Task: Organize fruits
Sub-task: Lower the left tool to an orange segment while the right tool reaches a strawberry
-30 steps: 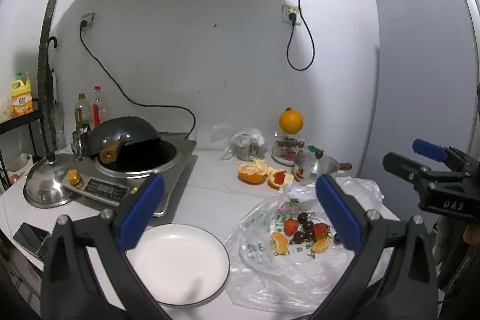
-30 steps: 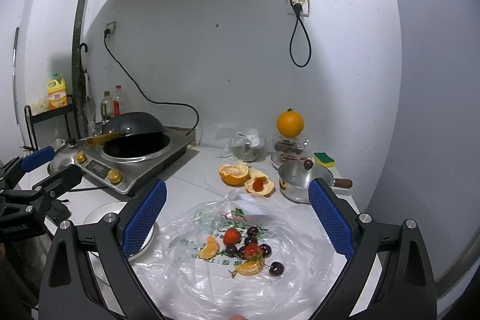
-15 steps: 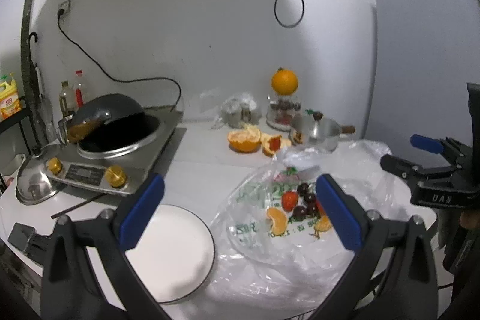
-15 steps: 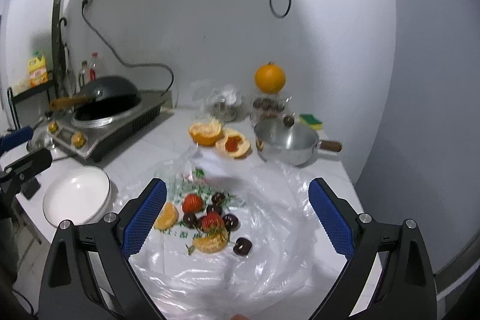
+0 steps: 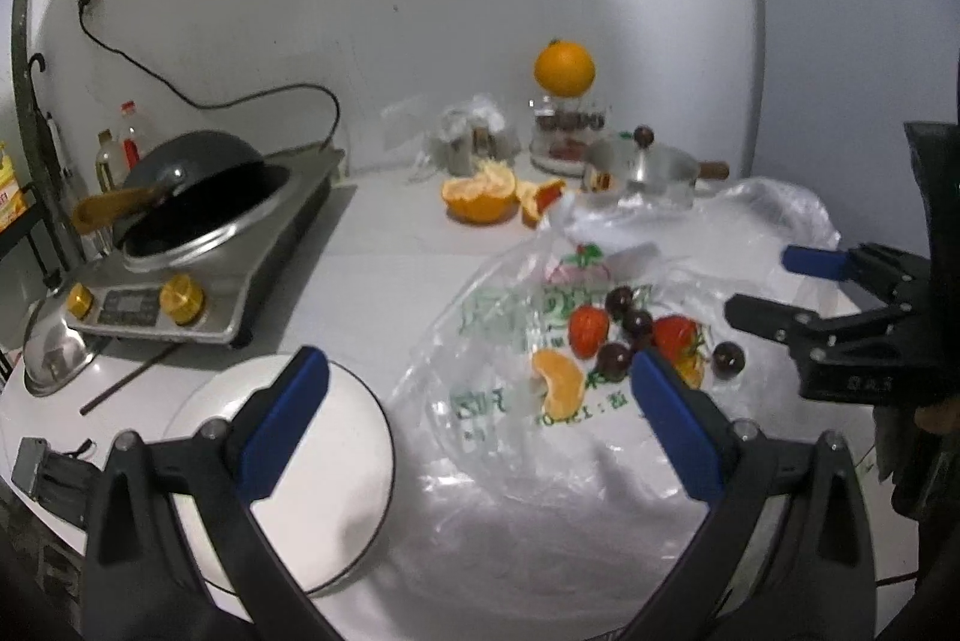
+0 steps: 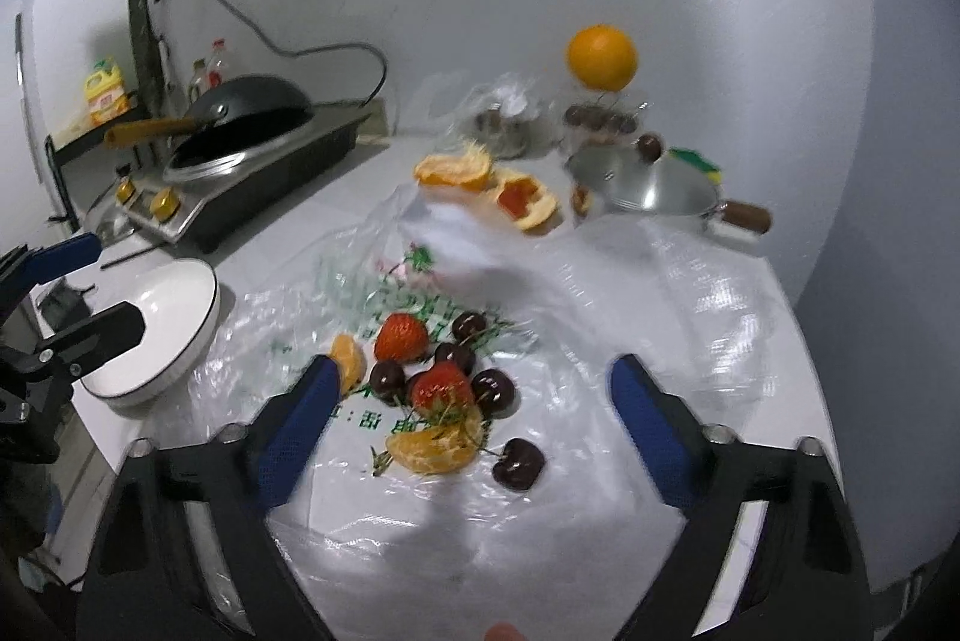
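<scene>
While both grippers tilt downward over the white counter (image 5: 384,275), the left gripper (image 5: 474,404) has its blue-padded jaws wide apart with nothing between the pads; white plate (image 5: 312,467) lies under and just beyond its left finger, and the fruit pile sits beyond its right finger on the clear plastic bag (image 5: 498,461). Right gripper (image 6: 471,410) also angles down, jaws apart and just been closing somewhat, no fruit gripped; pads not touching anything. Between and just ahead of its fingers: two strawberries (image 6: 401,337), several dark cherries (image 6: 493,391), one orange segment (image 6: 433,450) near centre, another orange segment (image 6: 350,364) touching or just behind the left fingertip, cannot tell which. One cherry (image 6: 518,463) lies apart, nearer the right finger. Seen from the left wrist, the right gripper enters from the right edge, level with the pile. Far beyond both: peeled orange halves (image 5: 480,194), steel saucepan (image 5: 651,170), whole orange (image 5: 564,66), wok on cooker (image 5: 198,197)
</scene>
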The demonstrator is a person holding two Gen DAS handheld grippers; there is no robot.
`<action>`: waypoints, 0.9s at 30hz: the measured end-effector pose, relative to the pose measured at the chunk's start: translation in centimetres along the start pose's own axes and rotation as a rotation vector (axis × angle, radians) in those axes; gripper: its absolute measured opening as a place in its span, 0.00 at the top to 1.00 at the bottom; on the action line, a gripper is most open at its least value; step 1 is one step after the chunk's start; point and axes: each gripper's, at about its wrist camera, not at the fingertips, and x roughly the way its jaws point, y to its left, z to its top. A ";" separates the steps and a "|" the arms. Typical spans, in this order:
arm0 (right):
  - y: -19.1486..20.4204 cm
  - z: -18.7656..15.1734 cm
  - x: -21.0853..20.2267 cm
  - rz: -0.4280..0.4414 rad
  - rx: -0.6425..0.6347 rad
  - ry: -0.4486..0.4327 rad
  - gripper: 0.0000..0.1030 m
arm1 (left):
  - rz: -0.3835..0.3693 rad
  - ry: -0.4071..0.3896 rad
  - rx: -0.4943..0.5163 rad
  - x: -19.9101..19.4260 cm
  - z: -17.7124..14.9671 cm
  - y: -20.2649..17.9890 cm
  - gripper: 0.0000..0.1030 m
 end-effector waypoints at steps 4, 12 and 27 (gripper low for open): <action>0.1 -0.2 2.4 0.035 -0.012 0.040 0.27 | 0.002 0.037 0.018 1.6 -0.4 -0.4 0.02; -0.4 -0.8 5.3 0.107 -0.020 0.095 0.41 | 0.009 0.099 0.076 4.5 -0.9 -1.8 0.02; -1.1 -1.2 5.5 0.199 -0.056 0.090 0.67 | -0.022 0.188 0.244 9.0 -1.7 -6.5 0.31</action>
